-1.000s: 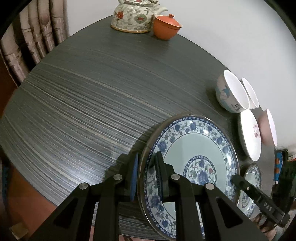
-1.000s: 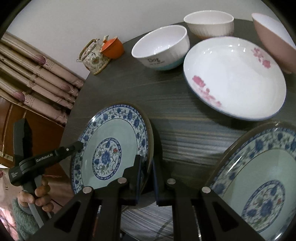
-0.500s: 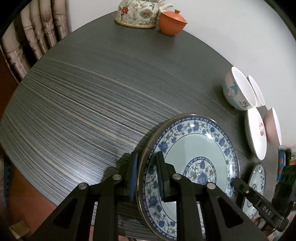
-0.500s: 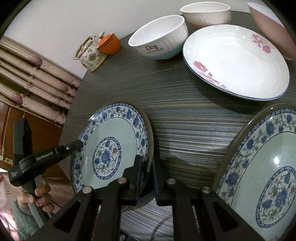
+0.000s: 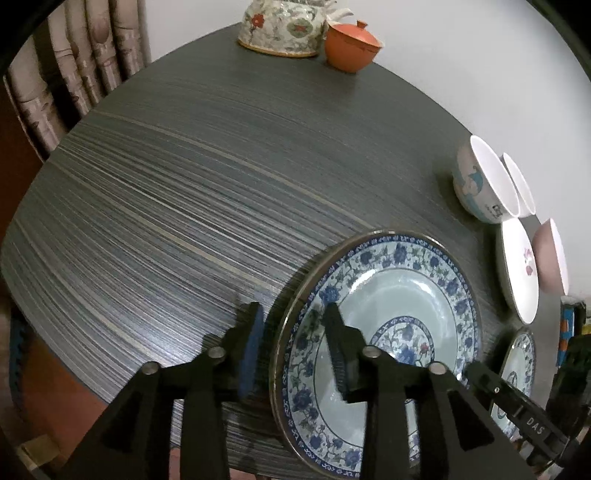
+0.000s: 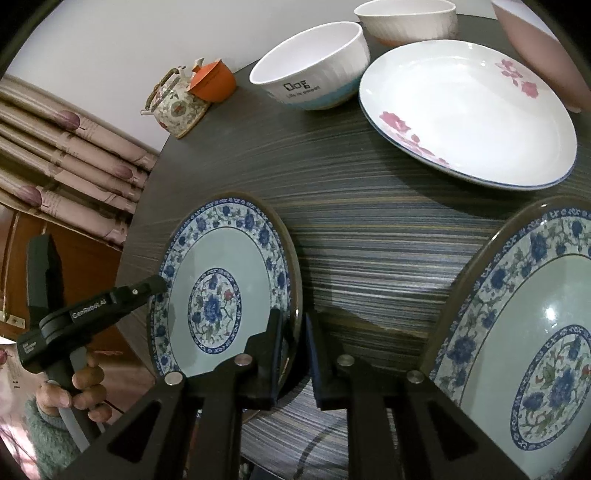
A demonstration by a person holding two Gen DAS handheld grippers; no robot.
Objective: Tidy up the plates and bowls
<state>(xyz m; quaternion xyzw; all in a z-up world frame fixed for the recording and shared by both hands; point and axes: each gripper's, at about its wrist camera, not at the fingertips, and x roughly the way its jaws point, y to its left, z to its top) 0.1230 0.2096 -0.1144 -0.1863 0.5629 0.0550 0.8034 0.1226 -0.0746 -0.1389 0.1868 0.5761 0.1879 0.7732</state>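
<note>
A blue-and-white floral plate lies near the table's front edge. My left gripper is open, its fingers standing apart on either side of the plate's left rim. My right gripper is shut on the opposite rim of this same plate. A second matching plate lies to the right, also visible in the left wrist view. A white plate with pink flowers, a white "Dog" bowl, a ribbed white bowl and a pink bowl stand at the back.
The dark striped round table carries a floral teapot and an orange lidded cup at its far edge. A curtain hangs on the left and a white wall runs behind the bowls.
My left gripper has opened, letting go of the plate's rim. My right gripper stays shut on the other rim. The plate has moved little.
</note>
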